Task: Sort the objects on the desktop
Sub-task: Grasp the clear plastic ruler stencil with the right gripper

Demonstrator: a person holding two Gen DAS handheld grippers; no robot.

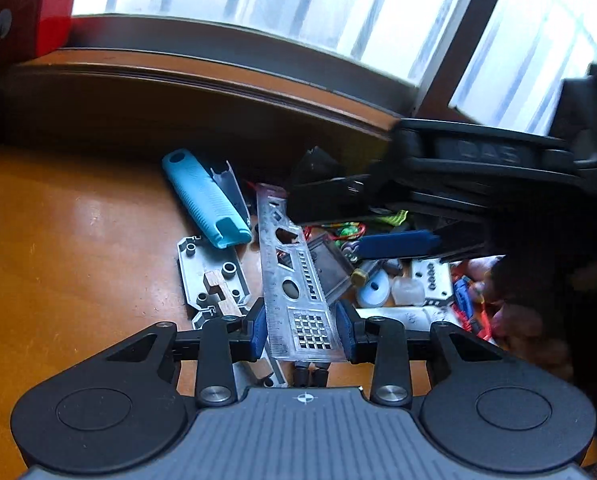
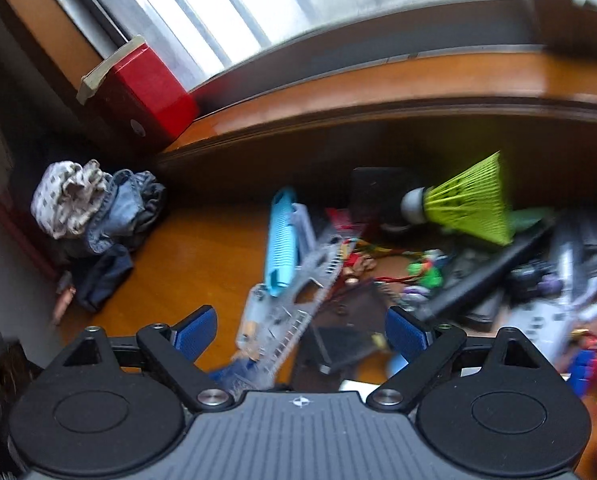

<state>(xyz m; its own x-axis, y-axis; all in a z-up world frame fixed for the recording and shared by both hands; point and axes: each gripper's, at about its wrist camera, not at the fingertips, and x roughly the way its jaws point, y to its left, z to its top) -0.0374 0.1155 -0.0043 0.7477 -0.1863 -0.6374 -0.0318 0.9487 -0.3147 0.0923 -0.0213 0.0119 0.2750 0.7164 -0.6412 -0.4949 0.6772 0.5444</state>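
Sorting has hardly begun, by the look of it: your worktop [image 1: 58, 240] has one big messy heap of things lying mixed together near the window ledge, and no tidy groups show anywhere.

Biggest in the heap is the teal comb case [image 1: 206, 200], lying flat at the left edge of the pile. Next is the clear ruler [image 1: 294, 280], a long see-through stencil strip that reaches from the heap toward you. Beside it lies a grey plastic plate [image 1: 212, 280] with a small wood block on it. On the right side sits a yellow-green shuttlecock [image 2: 466, 204], resting on top of dark things. Smaller bits, like a blue clip, white caps and bright cords, are all tangled on the right.

Your left gripper [image 1: 304, 332] points down at a slant, and its fingers [image 1: 260, 328] are pinching the near end of the clear ruler, one blue pad on each long edge. So one thing is caught, but it has not gone anywhere yet.

Your right gripper [image 2: 300, 334] also tilts down over the heap. Its fingers [image 2: 196, 332] are spread wide with nothing between them. That view is blurry, so small things there are hard to tell.
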